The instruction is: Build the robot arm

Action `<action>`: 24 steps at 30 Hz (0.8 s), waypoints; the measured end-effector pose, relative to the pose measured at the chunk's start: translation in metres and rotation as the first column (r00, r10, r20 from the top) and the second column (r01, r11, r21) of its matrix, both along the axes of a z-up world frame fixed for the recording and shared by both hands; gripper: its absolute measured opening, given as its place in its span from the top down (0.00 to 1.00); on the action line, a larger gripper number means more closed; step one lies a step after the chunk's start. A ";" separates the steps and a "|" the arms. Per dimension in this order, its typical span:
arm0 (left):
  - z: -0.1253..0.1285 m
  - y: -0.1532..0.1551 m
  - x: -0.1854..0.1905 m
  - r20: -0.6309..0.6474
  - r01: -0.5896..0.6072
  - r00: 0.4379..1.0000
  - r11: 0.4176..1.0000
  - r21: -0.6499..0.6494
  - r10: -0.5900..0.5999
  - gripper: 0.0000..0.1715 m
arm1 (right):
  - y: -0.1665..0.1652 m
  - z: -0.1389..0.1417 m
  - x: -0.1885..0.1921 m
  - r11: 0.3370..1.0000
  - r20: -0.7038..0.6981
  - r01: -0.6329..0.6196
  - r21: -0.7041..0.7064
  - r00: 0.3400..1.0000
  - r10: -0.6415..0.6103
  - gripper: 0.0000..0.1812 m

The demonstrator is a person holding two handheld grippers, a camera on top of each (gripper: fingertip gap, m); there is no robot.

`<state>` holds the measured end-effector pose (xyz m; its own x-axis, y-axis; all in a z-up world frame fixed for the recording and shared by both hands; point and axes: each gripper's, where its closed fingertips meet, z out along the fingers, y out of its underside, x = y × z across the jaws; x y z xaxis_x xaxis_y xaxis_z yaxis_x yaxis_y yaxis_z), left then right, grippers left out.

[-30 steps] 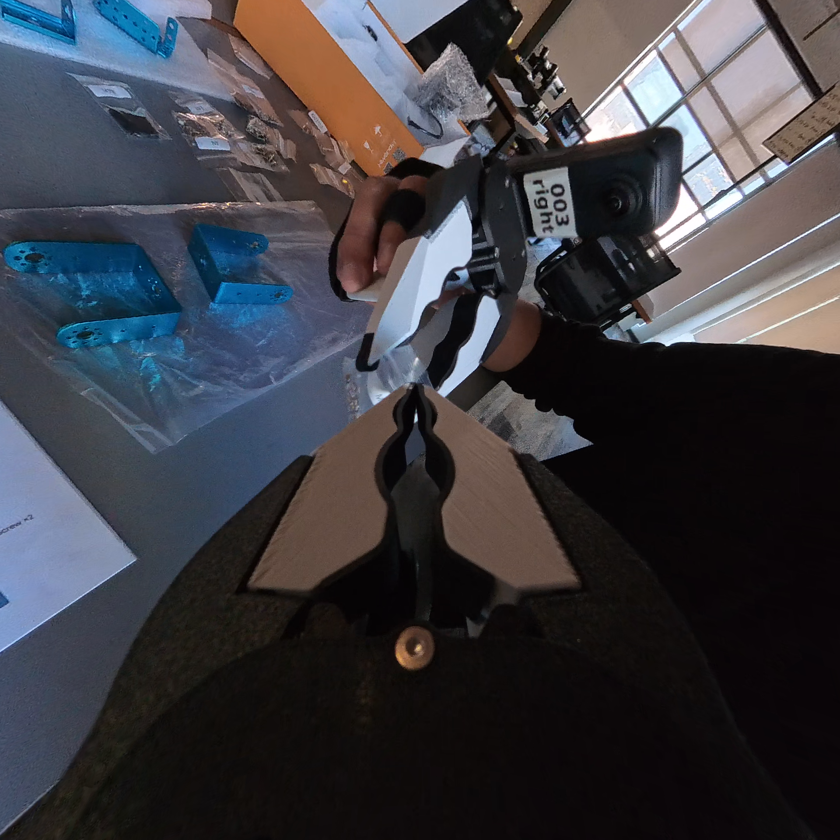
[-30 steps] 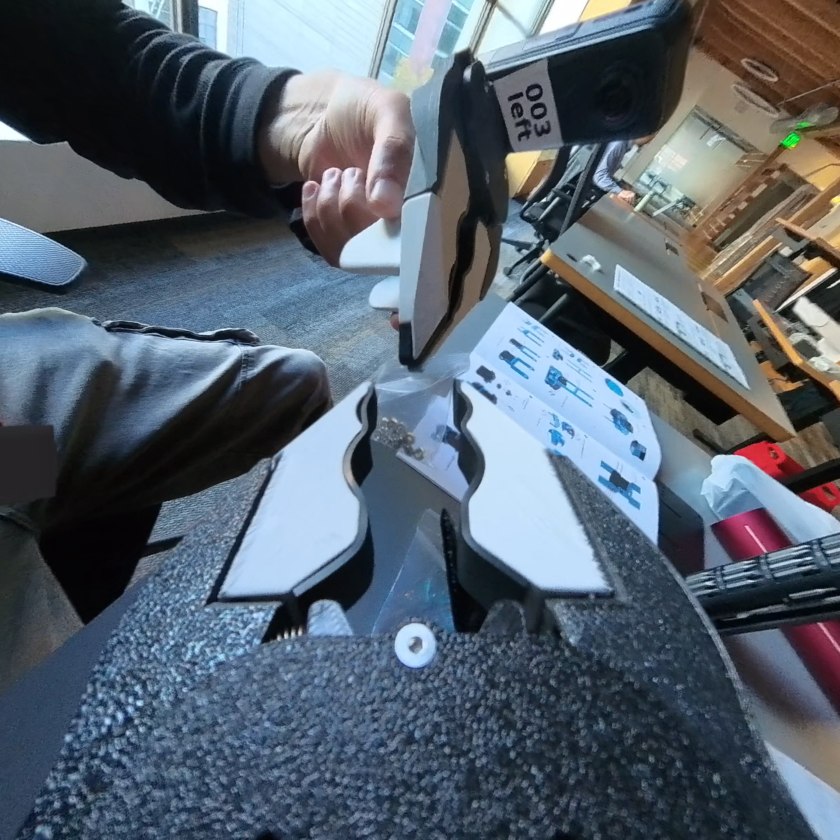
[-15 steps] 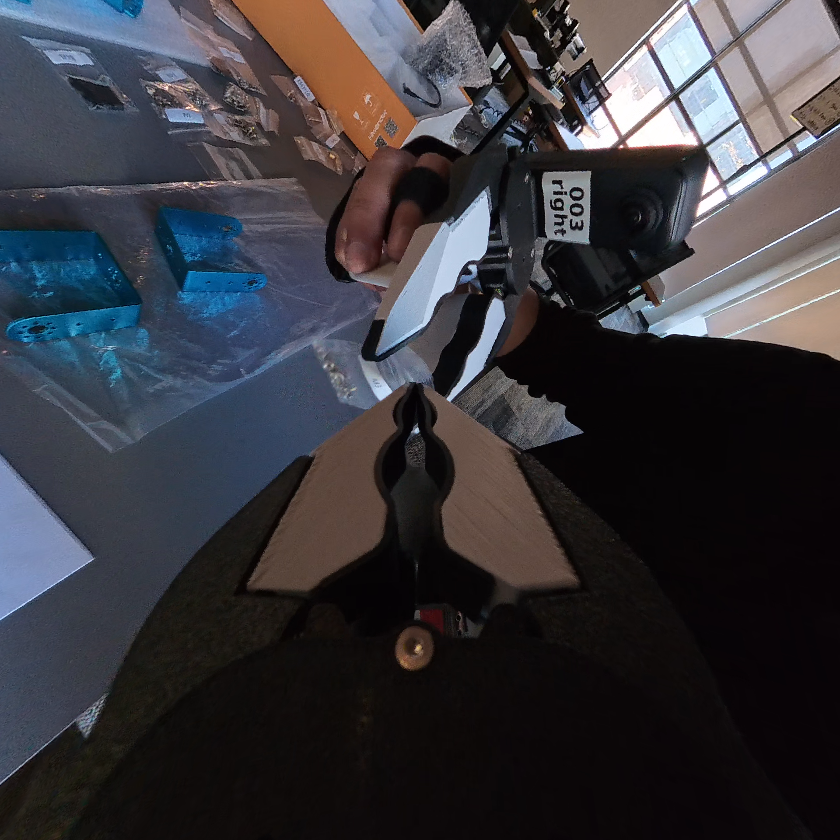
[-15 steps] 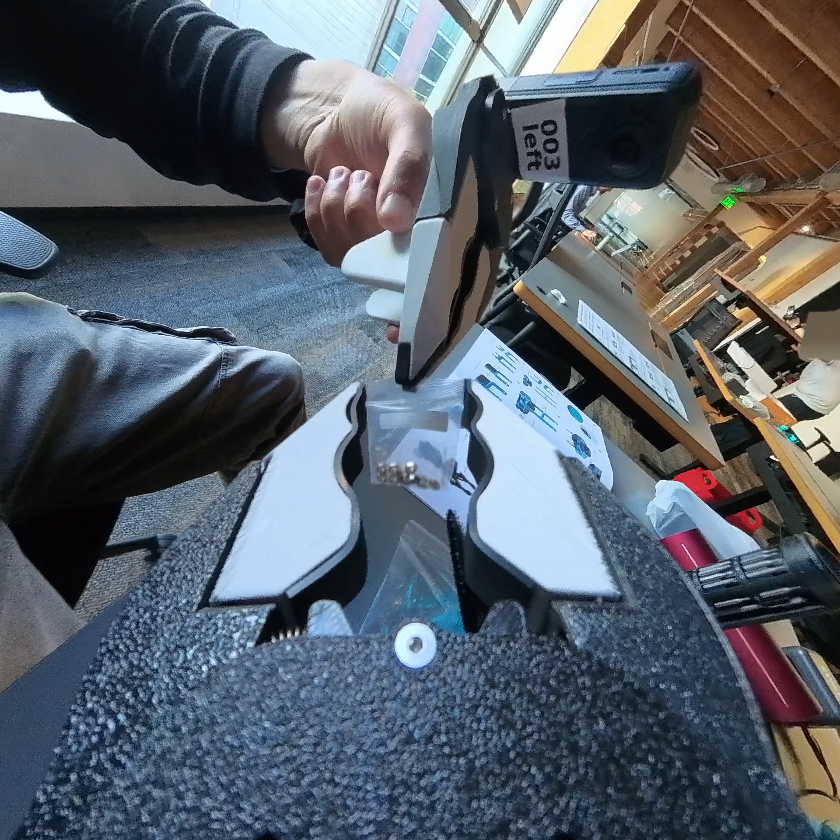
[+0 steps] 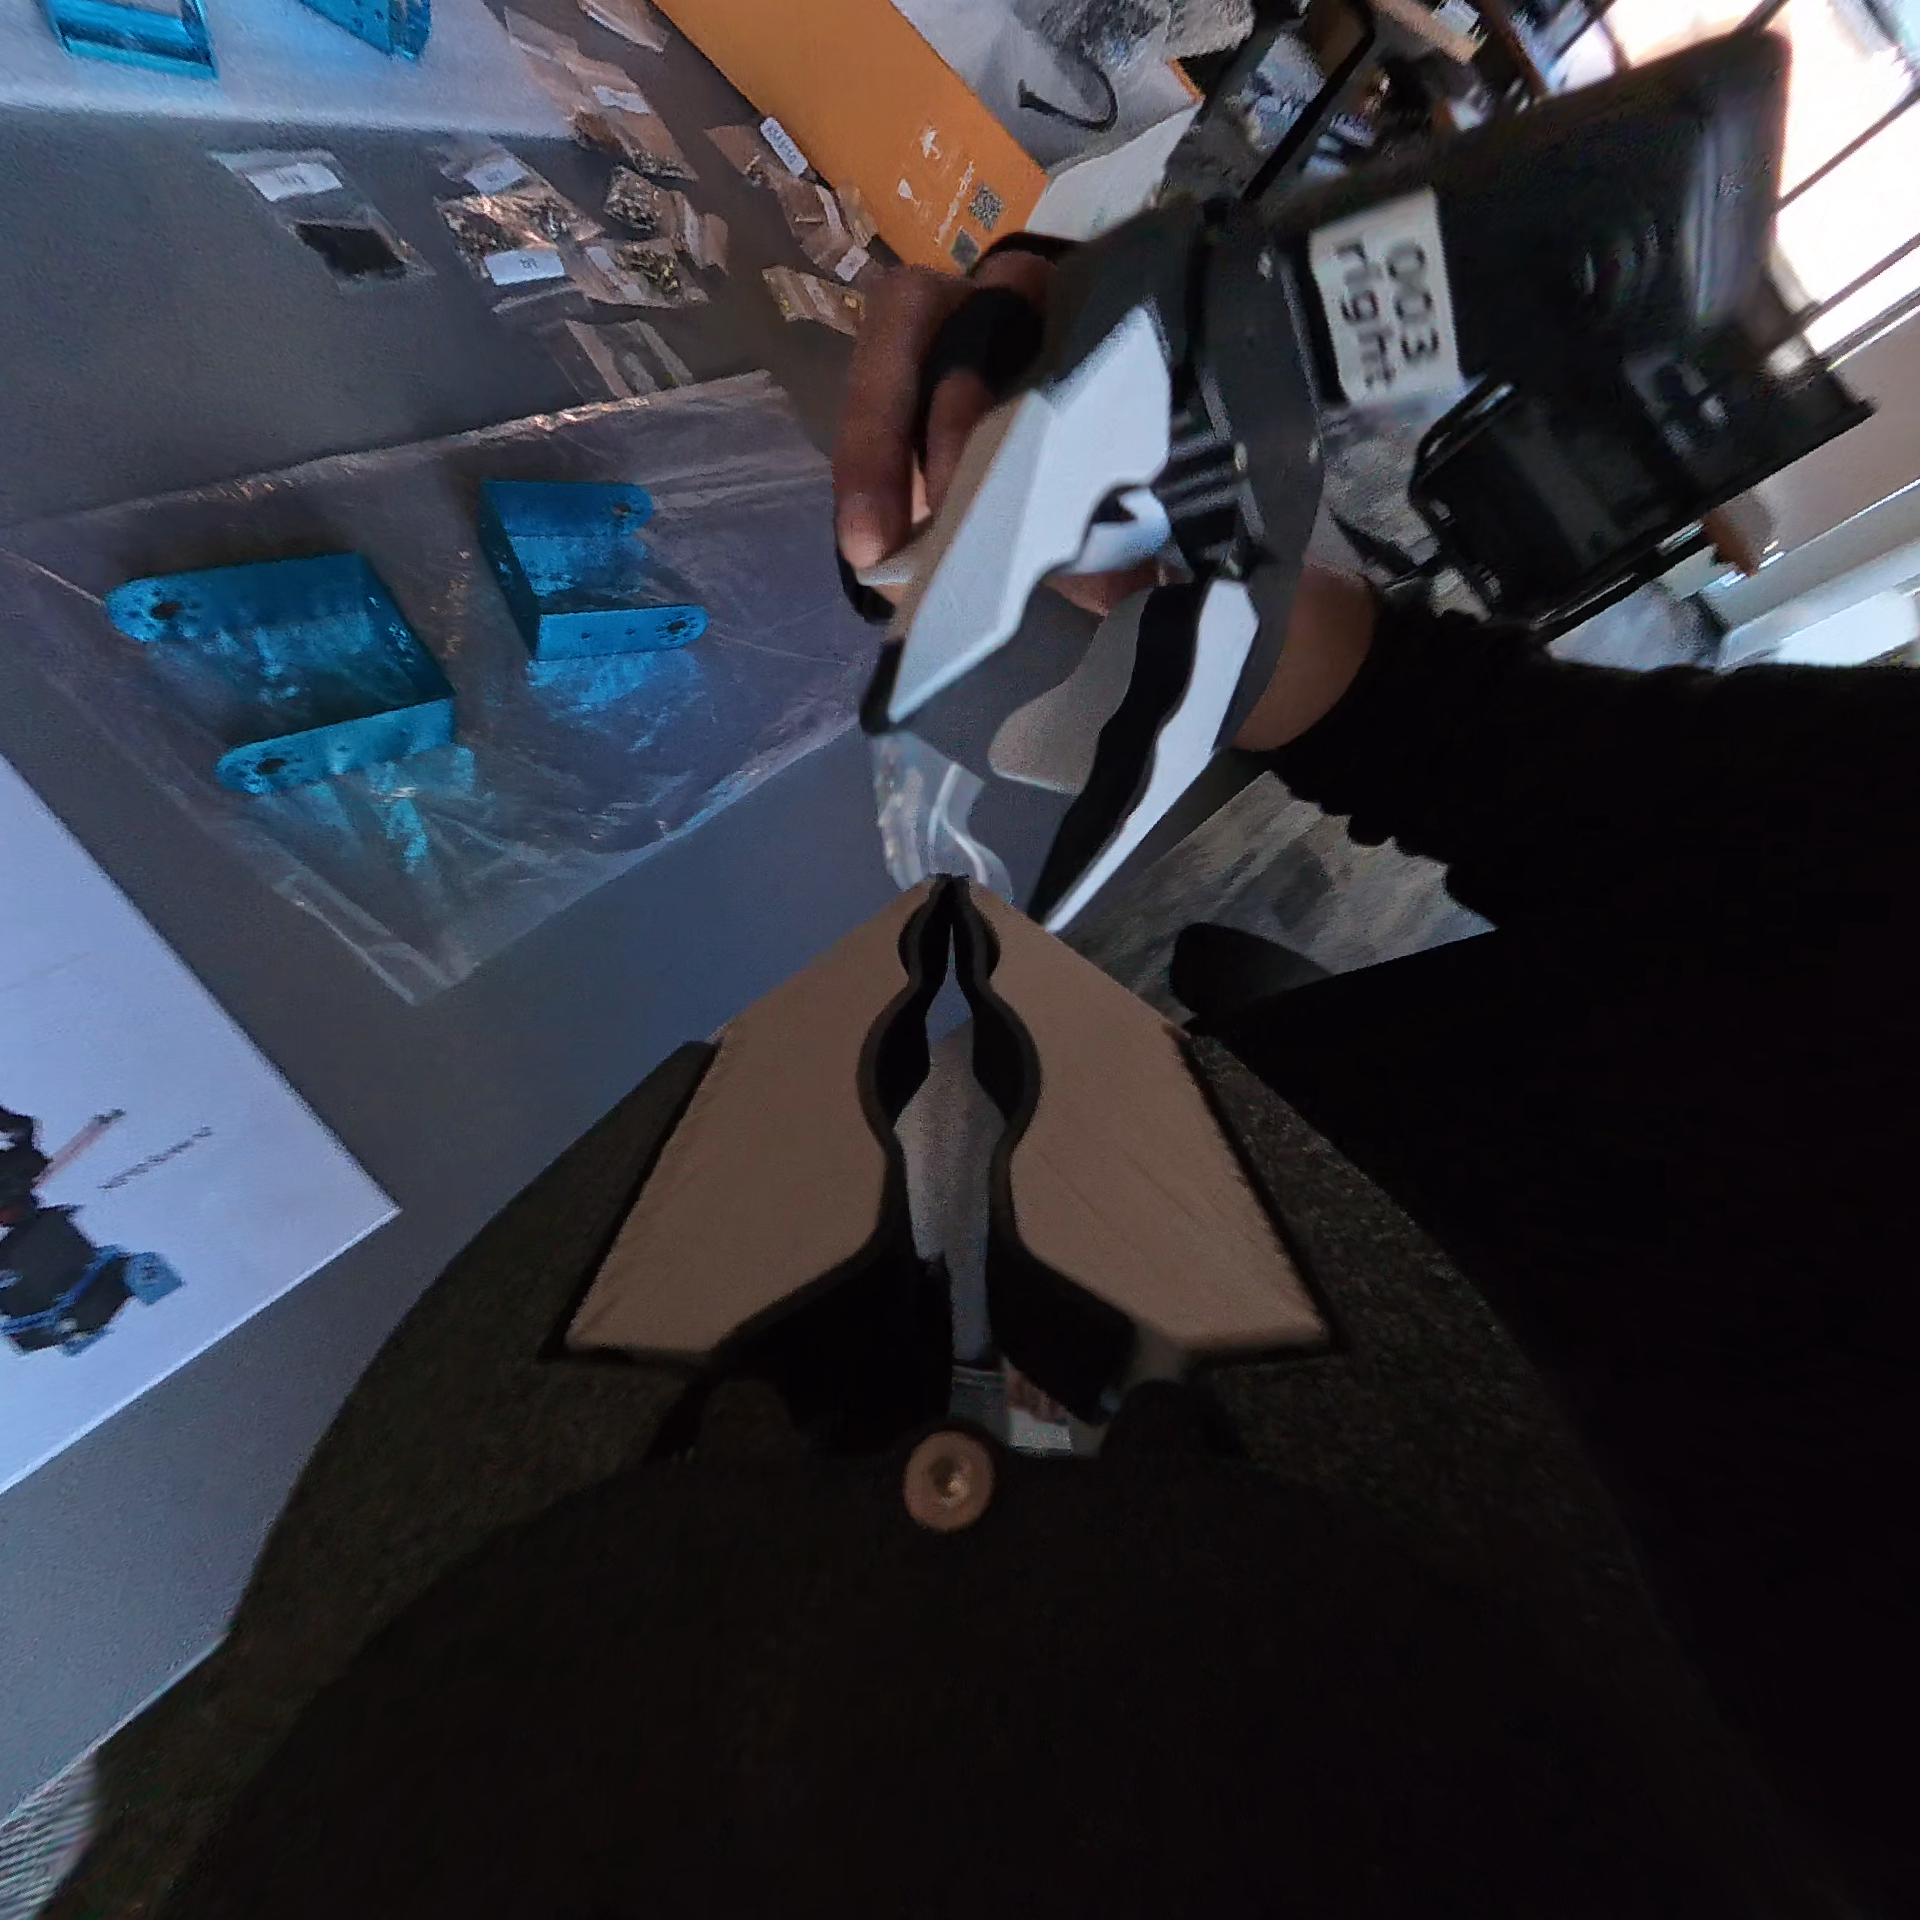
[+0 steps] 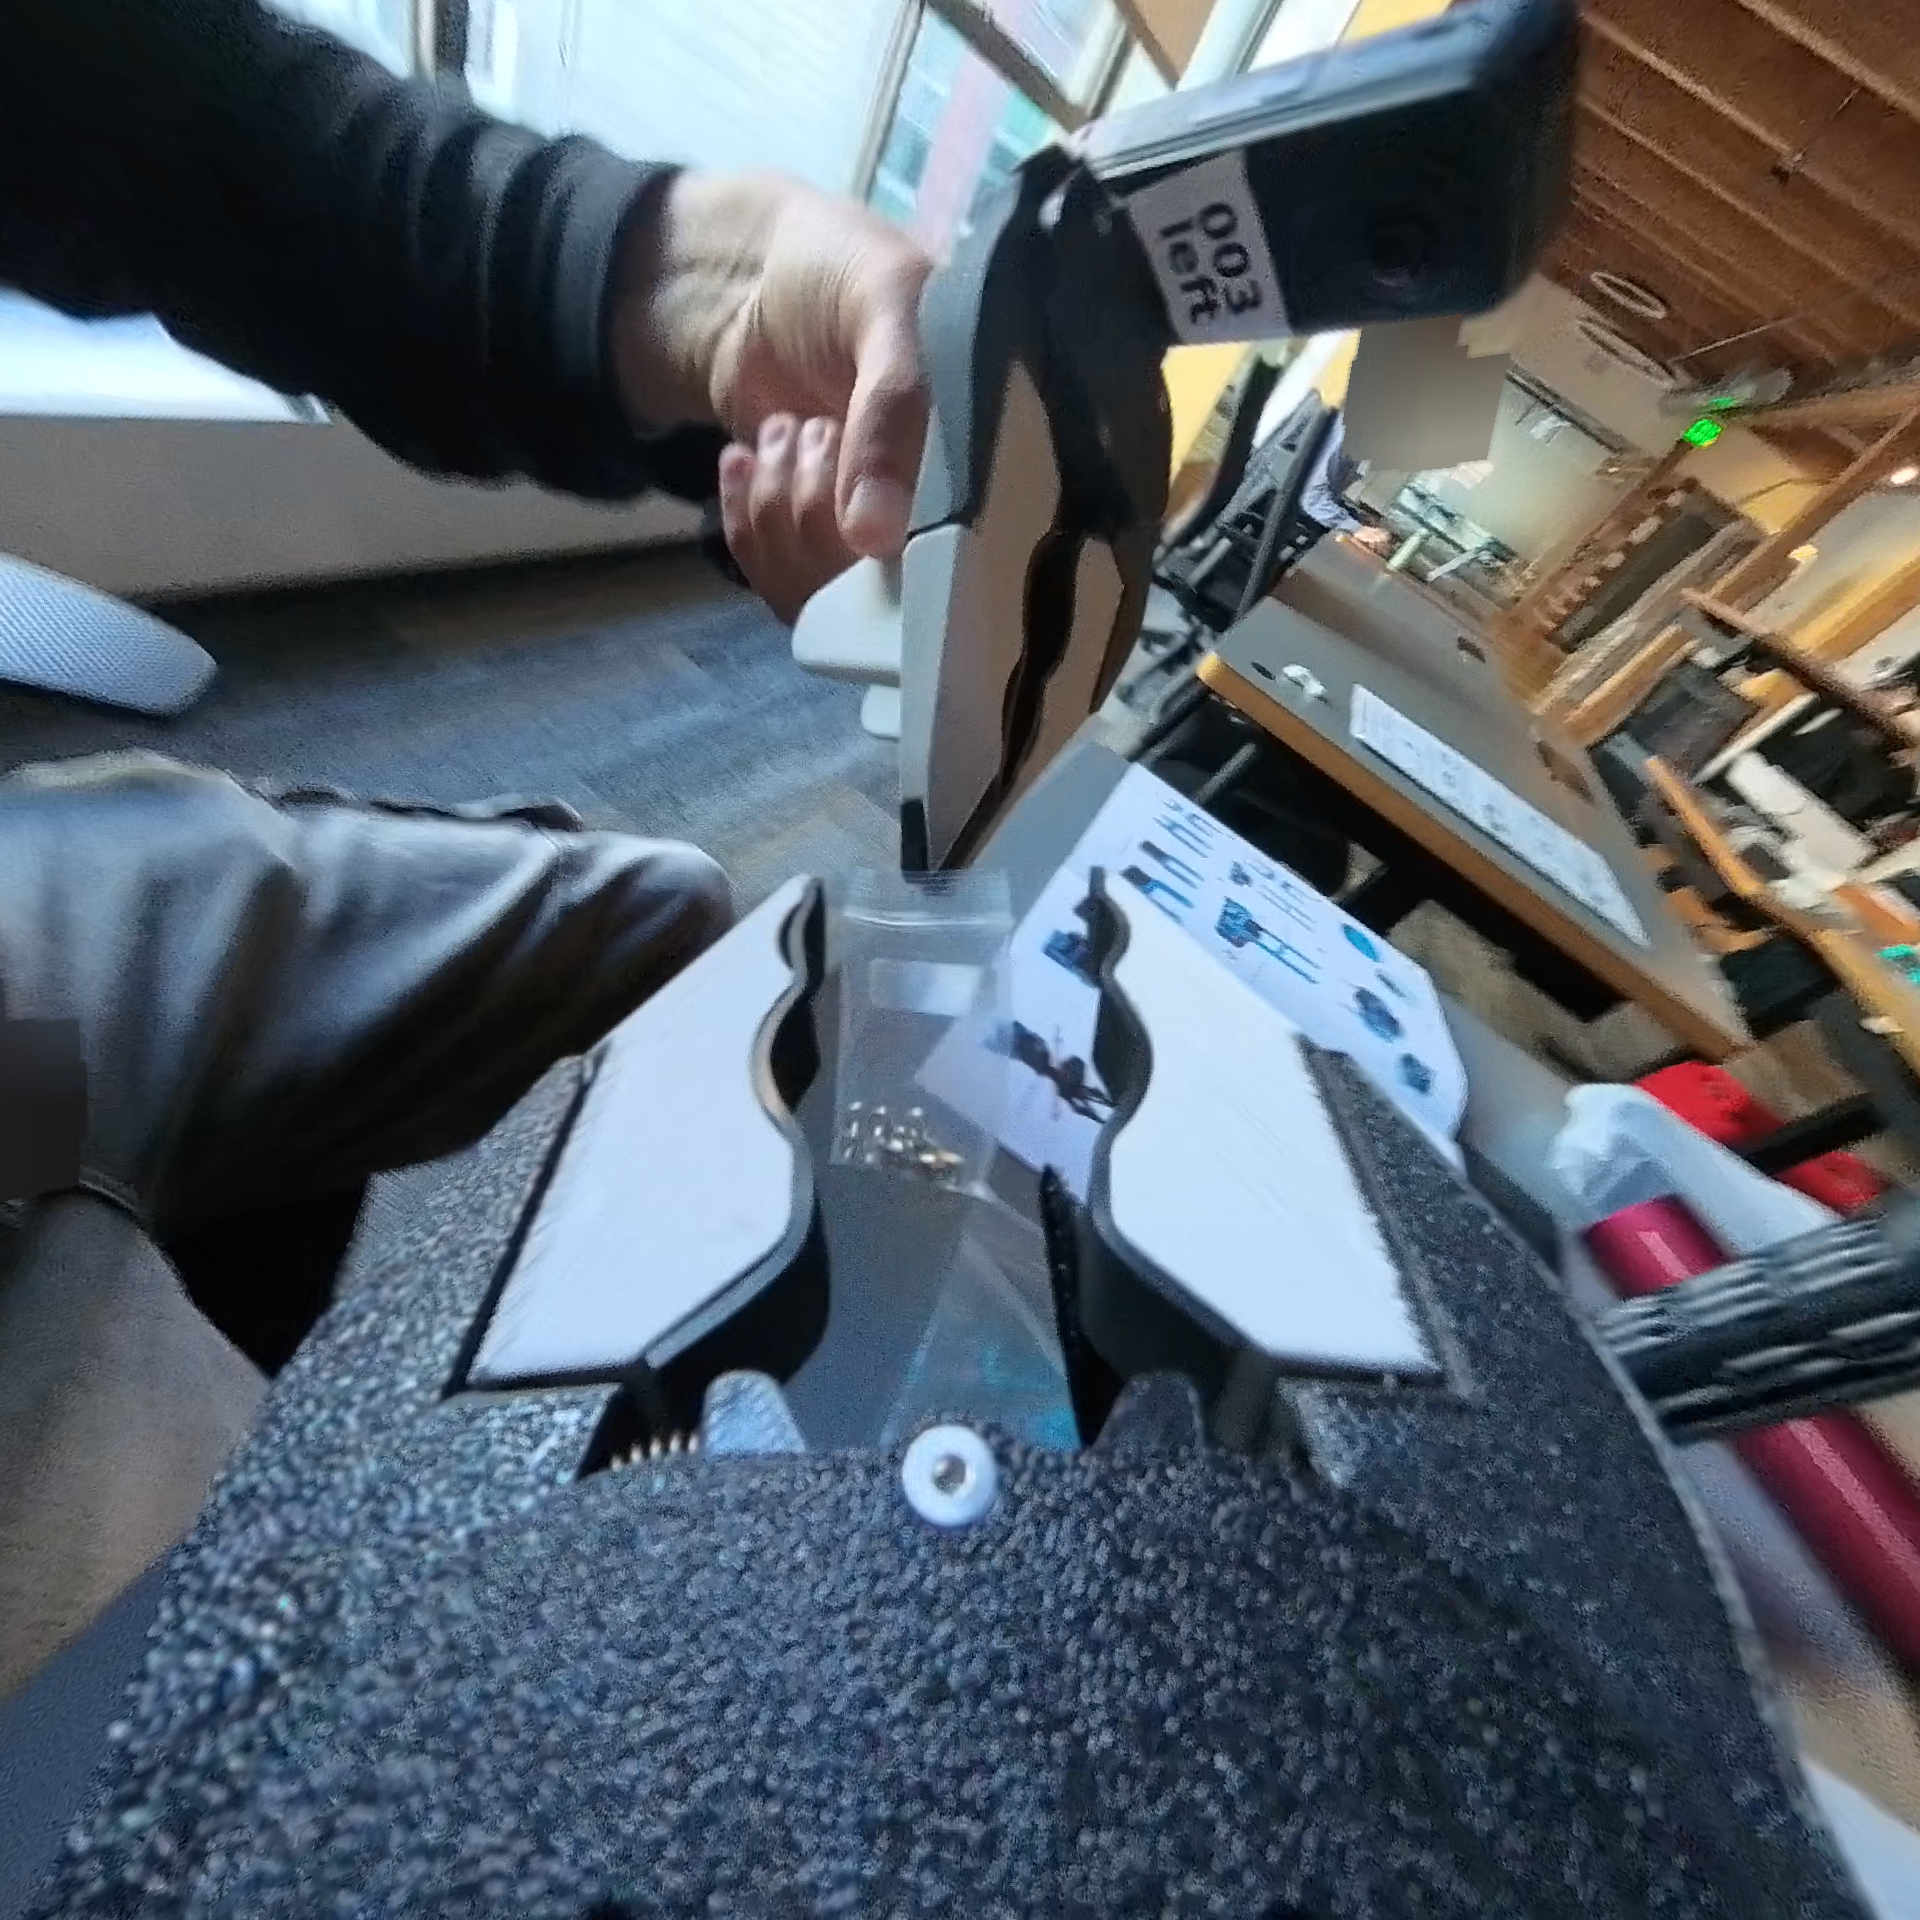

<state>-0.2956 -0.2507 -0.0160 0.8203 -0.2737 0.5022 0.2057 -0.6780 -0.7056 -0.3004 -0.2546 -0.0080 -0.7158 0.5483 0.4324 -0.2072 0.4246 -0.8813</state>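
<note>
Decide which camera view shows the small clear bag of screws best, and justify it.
The right wrist view: the small clear bag hangs facing the camera from the shut left gripper, screws visible between the right gripper's open jaws. The left wrist view shows only a blurred edge.

In the left wrist view, a white printed sticker (image 5: 1387, 312) sits on the black camera (image 5: 1621, 260) at 1 o'clock. Small white labels (image 5: 525, 265) mark clear plastic bags (image 5: 343, 223) at 11. The white illustrated sheet (image 5: 135, 1143) at 9 carries a printed line. In the right wrist view, a second white sticker (image 6: 1210, 260) sits on another black camera (image 6: 1382, 208) at 1, and a green lit sign (image 6: 1704, 428) is at 2.
</note>
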 end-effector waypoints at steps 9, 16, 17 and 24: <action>0.032 0.006 0.011 -0.096 0.103 0.991 0.986 0.129 -0.091 1.00 | 0.049 -0.009 -0.001 0.704 0.411 -0.017 -0.710 0.801 0.434 0.68; 0.040 0.018 0.020 -0.040 0.118 0.993 0.974 0.196 -0.112 1.00 | 0.052 0.020 0.024 0.571 0.254 -0.177 -0.802 0.764 0.594 0.83; 0.037 0.020 0.021 -0.044 0.119 0.993 0.974 0.195 -0.112 1.00 | 0.053 0.016 0.021 0.604 0.281 -0.157 -0.781 0.776 0.565 0.83; 0.039 0.036 0.021 0.014 0.104 0.994 0.965 0.241 -0.110 1.00 | 0.075 0.012 0.024 0.598 0.265 -0.108 -0.794 0.824 0.501 0.93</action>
<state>-0.2751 -0.2148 0.0234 0.7669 -0.4740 0.4326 0.1620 -0.5093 -0.8452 -0.2763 -0.1798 0.0037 -0.8896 0.2400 -0.3886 0.2736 -0.4012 -0.8742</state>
